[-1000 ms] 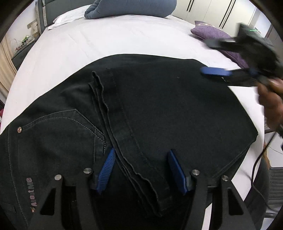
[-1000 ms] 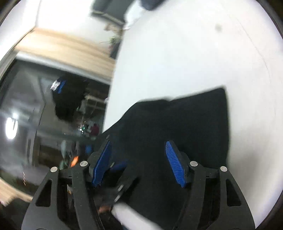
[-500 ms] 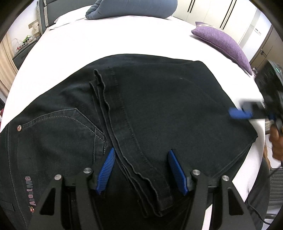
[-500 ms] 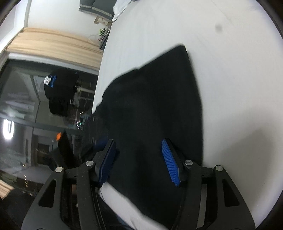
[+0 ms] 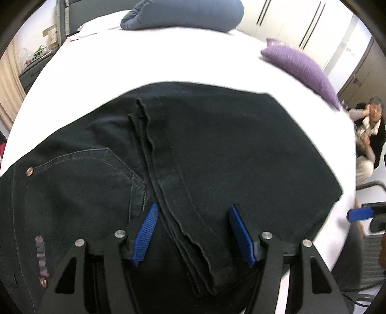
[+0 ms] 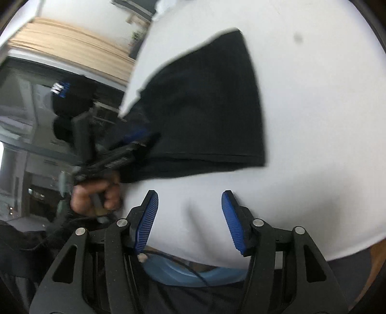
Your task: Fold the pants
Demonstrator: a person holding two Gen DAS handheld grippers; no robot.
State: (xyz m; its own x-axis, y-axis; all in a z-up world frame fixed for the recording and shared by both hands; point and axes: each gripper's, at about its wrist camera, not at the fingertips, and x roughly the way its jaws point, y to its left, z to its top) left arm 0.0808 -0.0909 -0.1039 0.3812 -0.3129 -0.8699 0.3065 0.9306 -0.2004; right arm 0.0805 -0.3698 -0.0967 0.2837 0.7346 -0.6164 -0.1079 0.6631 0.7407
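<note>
Black pants (image 5: 241, 154) lie folded on the white bed (image 5: 168, 60), leg hems laid over the seat beside the back pocket (image 5: 79, 174). My left gripper (image 5: 193, 235) hangs open just above that hem strip, which runs flat between the pads without being pinched. In the right wrist view my right gripper (image 6: 190, 222) stands open over bare sheet at the bed's near edge, nothing between its fingers, and the pants' folded end (image 6: 205, 108) lies ahead of it. One blue pad of the right gripper (image 5: 359, 215) shows at the left view's right edge. A hand (image 6: 96, 193) holds the left gripper (image 6: 125, 154).
A blue-grey pillow (image 5: 183, 14) lies at the head of the bed and a purple cushion (image 5: 301, 65) at the far right. A nightstand (image 5: 36, 62) stands at the left. A seated person (image 5: 369, 135) and a chair (image 5: 371, 241) are beyond the bed's right edge.
My right gripper has drawn back from over the pants' right side to the near right edge of the bed, now over bare sheet. The left gripper has stayed put.
</note>
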